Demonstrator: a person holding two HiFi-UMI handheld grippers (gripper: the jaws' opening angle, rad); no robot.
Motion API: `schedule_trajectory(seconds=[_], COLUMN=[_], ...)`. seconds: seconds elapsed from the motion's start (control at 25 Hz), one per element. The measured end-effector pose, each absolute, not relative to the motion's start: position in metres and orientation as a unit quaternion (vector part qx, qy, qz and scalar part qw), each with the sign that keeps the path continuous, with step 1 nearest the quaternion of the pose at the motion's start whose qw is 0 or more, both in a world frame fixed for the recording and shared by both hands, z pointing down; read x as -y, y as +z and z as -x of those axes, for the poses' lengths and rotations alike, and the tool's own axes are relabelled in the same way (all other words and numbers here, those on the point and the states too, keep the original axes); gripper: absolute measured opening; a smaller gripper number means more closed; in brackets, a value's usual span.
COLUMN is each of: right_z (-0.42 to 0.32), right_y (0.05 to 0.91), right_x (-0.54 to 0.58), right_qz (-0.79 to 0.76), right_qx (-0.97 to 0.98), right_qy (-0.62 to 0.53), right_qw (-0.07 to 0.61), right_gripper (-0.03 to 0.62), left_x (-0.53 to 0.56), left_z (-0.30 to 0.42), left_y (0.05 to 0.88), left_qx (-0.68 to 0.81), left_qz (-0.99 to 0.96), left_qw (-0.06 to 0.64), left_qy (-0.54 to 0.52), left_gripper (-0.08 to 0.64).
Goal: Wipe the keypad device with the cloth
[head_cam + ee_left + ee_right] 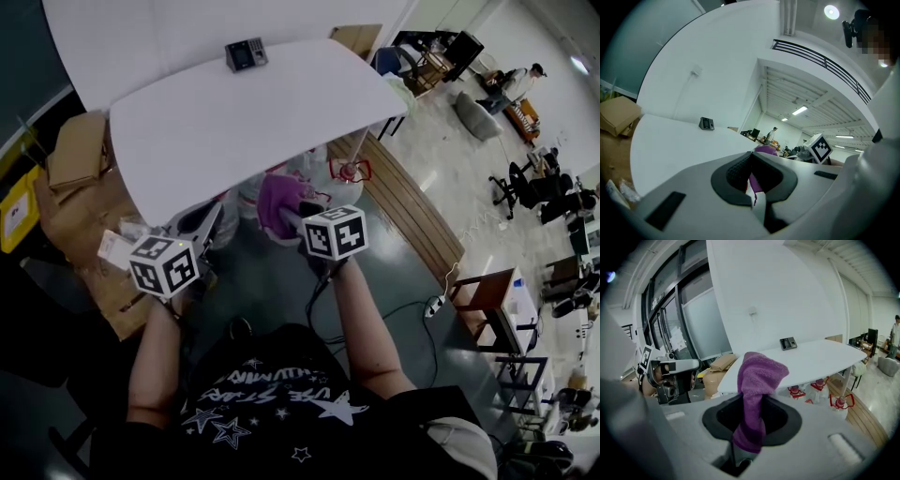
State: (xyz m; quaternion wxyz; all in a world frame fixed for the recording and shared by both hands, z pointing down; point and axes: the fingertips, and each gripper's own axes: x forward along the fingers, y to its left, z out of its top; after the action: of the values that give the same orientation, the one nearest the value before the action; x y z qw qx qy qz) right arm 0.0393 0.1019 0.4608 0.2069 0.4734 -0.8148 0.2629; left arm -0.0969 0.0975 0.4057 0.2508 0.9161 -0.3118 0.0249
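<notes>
The small dark keypad device (246, 54) (707, 123) (788, 343) stands at the far edge of the white table (253, 131). Both grippers are held short of the table's near edge, well away from the device. My right gripper (287, 217) (750, 423) is shut on a purple cloth (279, 197) (757, 380), which sticks up out of its jaws in a bunch. My left gripper (208, 228) (753, 182) sits to its left with its jaws together and nothing held. The cloth (765, 150) shows just beyond the left gripper.
Cardboard boxes (80, 150) lie left of the table. Water bottles with red handles (349, 173) stand under its near right corner. A power strip (436, 305) and cable lie on the floor at right. Chairs and a person (511, 82) are far off at right.
</notes>
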Motion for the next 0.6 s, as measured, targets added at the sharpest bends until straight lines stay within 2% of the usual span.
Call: schedule_trajectory(seconds=[0.6], right_z=[-0.019], right_y=[0.461], right_x=[-0.112], right_qz=[-0.458], right_qx=[0.824], right_qy=[0.259], right_qw=[0.213], right_gripper=[0.094], left_x=[-0.110], left_z=[0.105], left_y=[0.408], left_qx=[0.316], left_qz=[-0.913], left_qw=[0.256], left_qy=[0.024], left_gripper=[0.009])
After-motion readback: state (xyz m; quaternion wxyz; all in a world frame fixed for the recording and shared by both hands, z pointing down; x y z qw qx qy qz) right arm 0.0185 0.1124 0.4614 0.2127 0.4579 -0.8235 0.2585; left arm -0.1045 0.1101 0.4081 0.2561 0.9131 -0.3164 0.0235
